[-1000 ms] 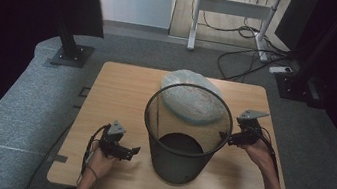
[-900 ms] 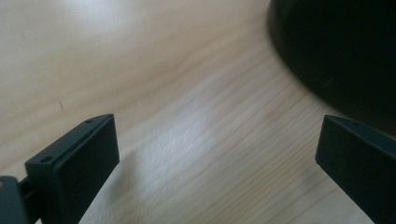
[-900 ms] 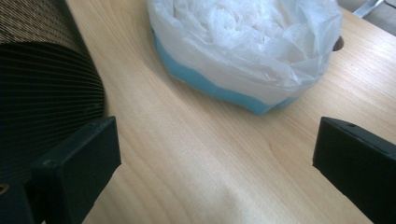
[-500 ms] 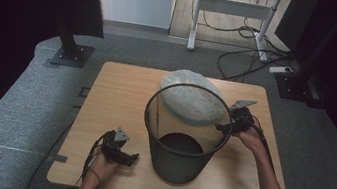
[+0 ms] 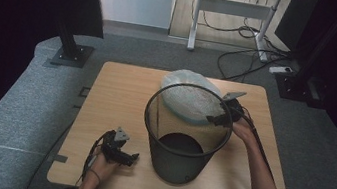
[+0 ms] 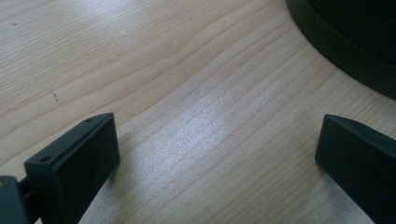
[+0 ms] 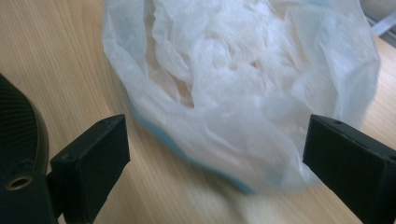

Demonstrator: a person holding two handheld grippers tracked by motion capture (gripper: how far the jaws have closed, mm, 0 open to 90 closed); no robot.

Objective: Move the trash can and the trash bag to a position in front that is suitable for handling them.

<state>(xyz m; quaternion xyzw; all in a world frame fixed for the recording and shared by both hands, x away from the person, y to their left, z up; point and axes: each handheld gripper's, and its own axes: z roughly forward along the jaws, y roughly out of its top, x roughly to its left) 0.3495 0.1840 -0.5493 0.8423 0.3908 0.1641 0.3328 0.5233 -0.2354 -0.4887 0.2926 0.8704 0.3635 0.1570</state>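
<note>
A black mesh wastebasket stands upright in the middle of the wooden table. Behind it lies a crumpled, translucent white plastic bag with a bluish edge. My right gripper hovers at the bag's right side, jaws wide open, and the bag lies just ahead of them in the right gripper view. My left gripper rests low over the table at the front left, open and holding nothing. Its view shows bare wood and the basket's base at the upper right.
The table stands on grey carpet. A desk frame with cables is on the floor beyond it, and black stands flank it. Bare wood lies to the left of the basket.
My right gripper has moved left and forward, from the table's right side up to the bag behind the basket. My left gripper has slid a little nearer the front edge.
</note>
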